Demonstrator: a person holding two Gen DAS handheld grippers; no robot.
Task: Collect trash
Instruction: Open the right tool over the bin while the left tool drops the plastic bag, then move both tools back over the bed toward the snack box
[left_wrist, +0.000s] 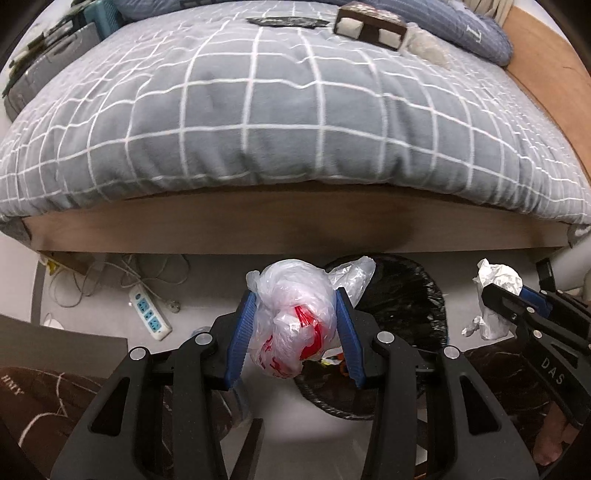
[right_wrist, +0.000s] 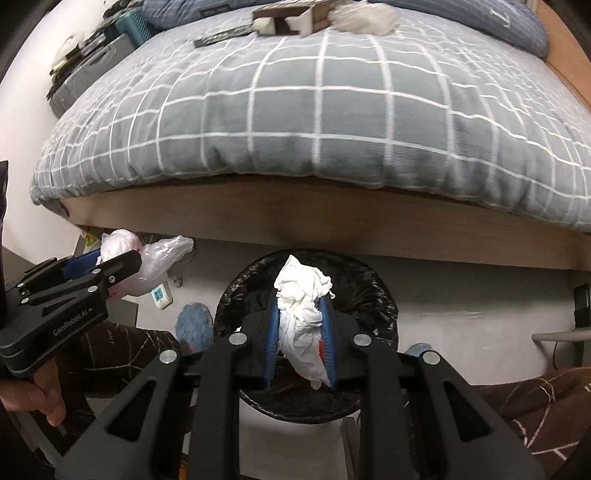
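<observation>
Bed (left_wrist: 295, 225), wooden frame; grey quilt (left_wrist: 258, 110) with white grid lines spread over it. Blue pillow (left_wrist: 476, 33) at the far end. Brown open box (left_wrist: 369, 22) with white foam blocks, lying on the quilt. White power strip (left_wrist: 150, 314) with tangled cables (left_wrist: 92, 277) on the floor beside the bed. Grey case (right_wrist: 85, 81) left of the bed.

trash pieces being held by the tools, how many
2: a plastic bag in the left tool, and a crumpled tissue in the right tool over the bin. More may be hidden.
</observation>
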